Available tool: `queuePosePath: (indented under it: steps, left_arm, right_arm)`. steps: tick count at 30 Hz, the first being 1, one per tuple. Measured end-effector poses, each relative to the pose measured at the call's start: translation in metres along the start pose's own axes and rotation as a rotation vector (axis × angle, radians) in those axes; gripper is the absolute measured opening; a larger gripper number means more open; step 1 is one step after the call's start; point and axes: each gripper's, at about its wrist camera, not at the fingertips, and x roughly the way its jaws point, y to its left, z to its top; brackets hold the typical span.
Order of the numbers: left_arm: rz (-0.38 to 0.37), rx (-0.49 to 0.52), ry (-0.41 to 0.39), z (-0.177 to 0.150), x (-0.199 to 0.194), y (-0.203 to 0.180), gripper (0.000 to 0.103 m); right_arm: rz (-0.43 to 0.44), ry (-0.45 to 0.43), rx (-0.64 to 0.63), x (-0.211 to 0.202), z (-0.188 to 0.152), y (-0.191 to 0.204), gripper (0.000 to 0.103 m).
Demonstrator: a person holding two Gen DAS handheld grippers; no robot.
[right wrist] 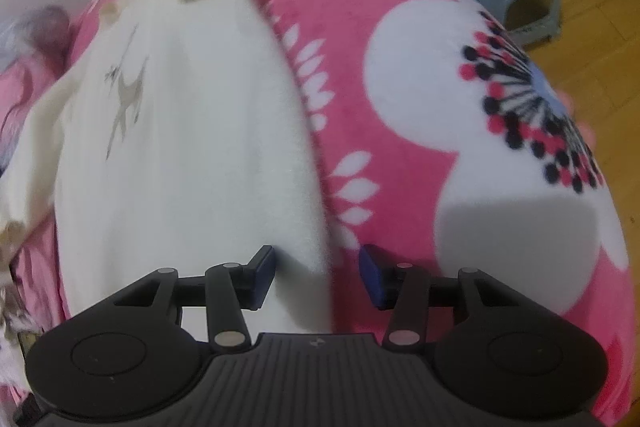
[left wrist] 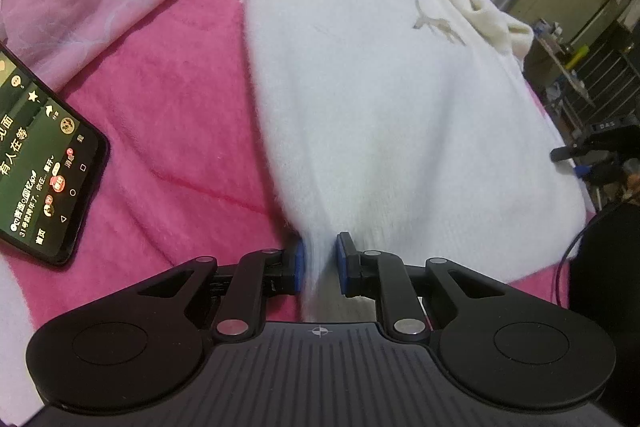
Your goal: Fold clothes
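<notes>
White sweater, fuzzy knit with small deer figures on the chest, lies spread on a bed covered by a pink blanket, reaching away from both hand-held grippers toward its collar. It looks light, soft and limp, so it should sag and stretch wherever it is unsupported; the hem corners and side seams are the sensible places to take hold, with enough fabric gathered that the fluff does not slip out. The left hand-held gripper is nearly closed and clenches a bunched tuft of the hem between its blue pads, the cloth drawn taut ahead of it. The right hand-held gripper stands partly open and released: the sweater's near edge lies in the gap between its fingers, close to the left finger, but neither pad presses on it. A phone with a lit screen rests on the blanket to the left of the left hand-held gripper.
</notes>
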Motion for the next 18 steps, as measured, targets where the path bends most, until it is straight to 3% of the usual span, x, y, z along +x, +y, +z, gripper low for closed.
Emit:
queuePosePath:
  steps: [2,5,7,9,12,15,18]
  left_arm:
    - [0.008,0.012,0.002,0.002,-0.002,-0.002,0.015]
    - [0.006,0.002,0.006,0.002,-0.003,-0.001,0.015]
    - [0.002,-0.013,0.009,0.002,-0.002,0.000,0.015]
    - [0.004,-0.018,0.014,0.002,-0.001,0.000,0.015]
    - [0.015,-0.010,0.016,0.002,-0.001,-0.003,0.015]
    - [0.013,-0.013,0.014,0.000,-0.002,-0.002,0.015]
    - [0.005,-0.024,0.014,-0.001,-0.001,0.000,0.015]
  right_arm:
    - [0.053,0.022,-0.023,-0.004,-0.004,0.009,0.015]
    - [0.174,0.023,-0.032,-0.013,-0.010,0.031,0.014]
    - [0.201,0.003,-0.113,-0.014,-0.020,0.063,0.016]
    - [0.212,0.003,-0.222,-0.003,-0.032,0.102,0.023]
    - [0.235,0.075,-0.335,0.027,-0.038,0.144,0.036]
    - [0.297,0.140,-0.372,0.040,-0.044,0.164,0.036]
    - [0.329,0.113,-0.346,0.029,-0.041,0.156,0.036]
